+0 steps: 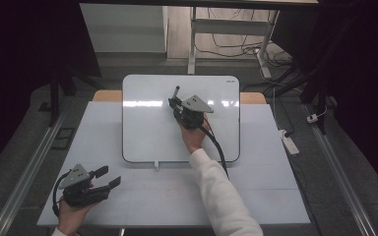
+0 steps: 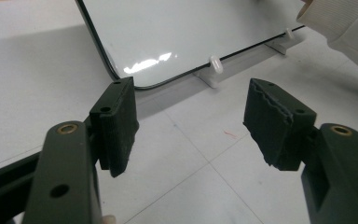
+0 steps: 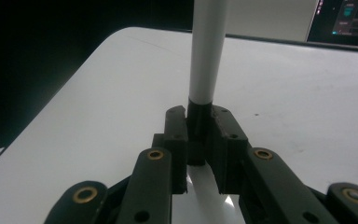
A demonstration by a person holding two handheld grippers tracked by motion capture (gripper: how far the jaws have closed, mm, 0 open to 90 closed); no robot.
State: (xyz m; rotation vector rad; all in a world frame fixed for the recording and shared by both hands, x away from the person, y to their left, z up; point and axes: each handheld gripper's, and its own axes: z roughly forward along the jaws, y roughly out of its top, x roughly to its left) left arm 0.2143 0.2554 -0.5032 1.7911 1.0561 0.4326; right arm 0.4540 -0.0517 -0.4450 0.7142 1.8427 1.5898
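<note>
Whiteboard (image 1: 147, 128) surface is bare and passable left of the right gripper (image 1: 178, 104), which stands mid-board clamped on a marker (image 3: 208, 51). The sleeve (image 1: 224, 196) crosses the table's near right. Near left lies open around the left gripper (image 1: 109, 178) (jaws apart, nothing between); board clips (image 2: 216, 65) edge its path.

My right gripper (image 1: 177, 104) is stretched well ahead of me on a straight, white-sleeved forearm, its jaws pinched tight together, grey plate on top and cable trailing back along the arm. My left gripper (image 1: 107, 177) sits low and close to my body, jaws standing wide apart with nothing between them.
</note>
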